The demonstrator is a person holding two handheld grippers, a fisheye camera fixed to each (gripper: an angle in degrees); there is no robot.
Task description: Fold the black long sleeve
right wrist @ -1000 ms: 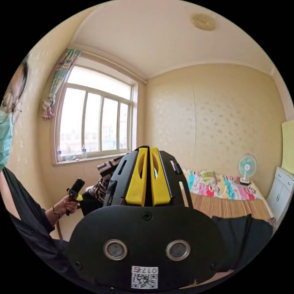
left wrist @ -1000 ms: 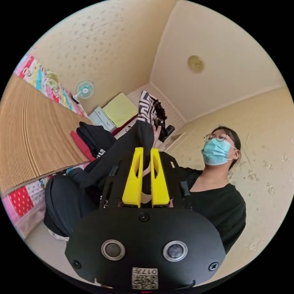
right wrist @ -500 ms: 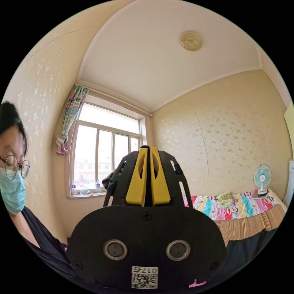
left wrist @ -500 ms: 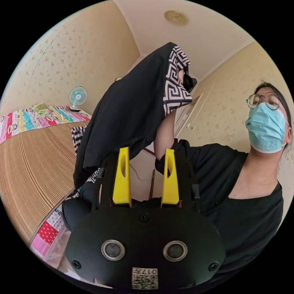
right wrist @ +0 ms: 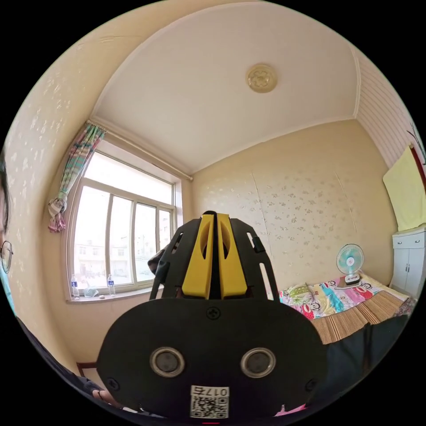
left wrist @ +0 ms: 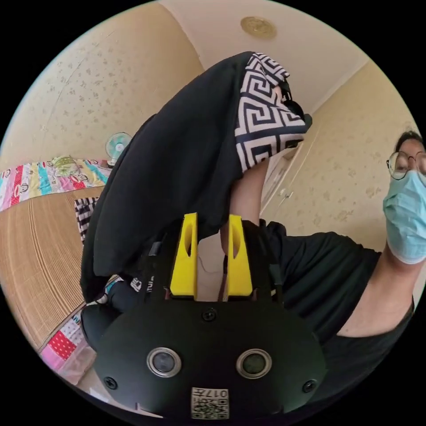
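Above the left gripper (left wrist: 211,259), the black long sleeve (left wrist: 177,168) hangs as a soft, matte drape, broad at the top and narrowing to a limp fold beside the yellow jaws. Those jaws stand spread with a gap between them, and nothing is pinched there; the cloth's lower edge falls just behind their tips. A panel of white-and-black Greek-key knit (left wrist: 266,128) wraps the raised end of the garment, where it covers the other gripper and the top of the person's bare forearm (left wrist: 246,195). To the right of the claw, the person wears a black top (left wrist: 328,284).

In the right gripper view, the right gripper (right wrist: 213,255) has its two smooth yellow jaws pressed together, with a thin dark sliver showing at their tips; whether cloth is caught there cannot be told. A dark fold of the garment (right wrist: 355,355) shows below and to the right of this claw.

Left of the left claw lies a ribbed bamboo mat (left wrist: 31,253) on the bed, edged by a bright patchwork cartoon sheet (left wrist: 44,175). A small fan (right wrist: 349,262) stands at the far end of the bed. Walls are cream with a faint speckled pattern, a round rosette (right wrist: 262,77) sits on the ceiling, and a tall window (right wrist: 120,248) with a tied striped curtain (right wrist: 71,173) lies left of the right claw.
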